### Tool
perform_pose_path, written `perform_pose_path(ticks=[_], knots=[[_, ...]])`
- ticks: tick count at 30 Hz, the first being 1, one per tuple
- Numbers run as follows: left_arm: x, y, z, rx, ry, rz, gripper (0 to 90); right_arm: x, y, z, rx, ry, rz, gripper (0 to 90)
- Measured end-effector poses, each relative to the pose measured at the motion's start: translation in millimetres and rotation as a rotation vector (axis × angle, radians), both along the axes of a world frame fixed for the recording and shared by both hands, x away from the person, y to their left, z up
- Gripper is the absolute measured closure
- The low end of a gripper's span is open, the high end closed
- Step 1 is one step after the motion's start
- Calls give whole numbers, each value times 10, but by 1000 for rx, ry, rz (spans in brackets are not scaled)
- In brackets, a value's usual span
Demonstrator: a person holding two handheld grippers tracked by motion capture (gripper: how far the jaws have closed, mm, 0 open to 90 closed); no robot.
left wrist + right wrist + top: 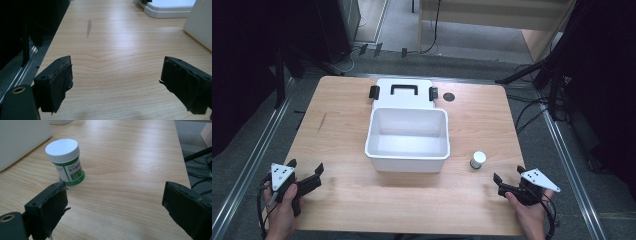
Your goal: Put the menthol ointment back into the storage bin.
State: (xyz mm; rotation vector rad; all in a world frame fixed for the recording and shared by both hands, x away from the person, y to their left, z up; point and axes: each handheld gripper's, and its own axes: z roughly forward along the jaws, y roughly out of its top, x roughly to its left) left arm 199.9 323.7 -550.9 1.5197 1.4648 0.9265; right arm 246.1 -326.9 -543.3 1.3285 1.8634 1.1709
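An empty white bin (pixel 407 140) stands in the middle of the wooden table (pixel 347 200), and its lid (pixel 403 93) with a black handle lies flat behind it. A small green jar with a white cap (pixel 477 160) stands upright to the right of the bin. In the right gripper view the jar (pixel 66 162) sits just beyond the left jaw, outside the gap. My right gripper (pixel 508 178) is open near the front right edge, with nothing between its jaws. My left gripper (pixel 305 171) is open at the front left over bare wood, also holding nothing.
A small dark round mark (pixel 449 97) lies on the table right of the lid. In the left gripper view the bin wall (pixel 200 25) and the lid (pixel 170 7) rise at the upper right. Metal rails and cables run on the floor beside the table.
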Motion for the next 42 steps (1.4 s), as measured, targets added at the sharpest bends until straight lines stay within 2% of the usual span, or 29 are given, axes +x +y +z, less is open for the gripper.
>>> perform_pose_path(ticks=[7, 15, 17, 18, 19, 23, 24, 26, 27, 30, 31, 33, 37, 39, 40, 42], knots=[[-25, 18, 1, 4, -8, 12, 113, -7, -39, 25, 20, 19, 12, 62], [-13, 23, 0, 5, -10, 14, 116, 13, 5, 111, -24, 86, 42, 68], [-13, 11, 0, 9, -11, 8, 117, 24, 28, 154, -27, 89, 66, 72], [-14, 5, 0, 10, -9, 6, 118, 35, 61, 196, -34, 108, 97, 74], [-14, 2, 1, 13, -10, 3, 118, 35, 61, 196, -34, 108, 97, 74], [-11, -1, 0, 13, -10, 4, 123, 69, 150, 268, -84, 157, 148, 74], [-10, 2, 1, 11, -8, 5, 123, 79, 175, 285, -91, 178, 159, 74], [-8, 2, 1, 11, -7, 6, 123, 121, 251, 323, -137, 231, 182, 74], [-8, 1, 1, 12, -6, 6, 123, 121, 251, 323, -137, 231, 182, 74], [-8, 0, 1, 12, -7, 7, 124, 195, 334, 363, -223, 289, 183, 81], [-8, 0, 1, 12, -8, 8, 124, 195, 334, 363, -223, 289, 183, 81], [-9, 0, 1, 11, -8, 9, 124, 236, 363, 395, -253, 327, 184, 94], [-7, 2, 1, 11, -4, 9, 124, 316, 428, 476, -324, 391, 222, 133], [-3, 2, 0, 5, -3, 7, 125, 365, 468, 514, -347, 441, 236, 146], [-2, 4, 0, 5, -2, 7, 124, 398, 498, 532, -368, 481, 247, 148], [0, 4, -1, 2, -3, 9, 124, 456, 573, 570, -433, 529, 270, 170]])
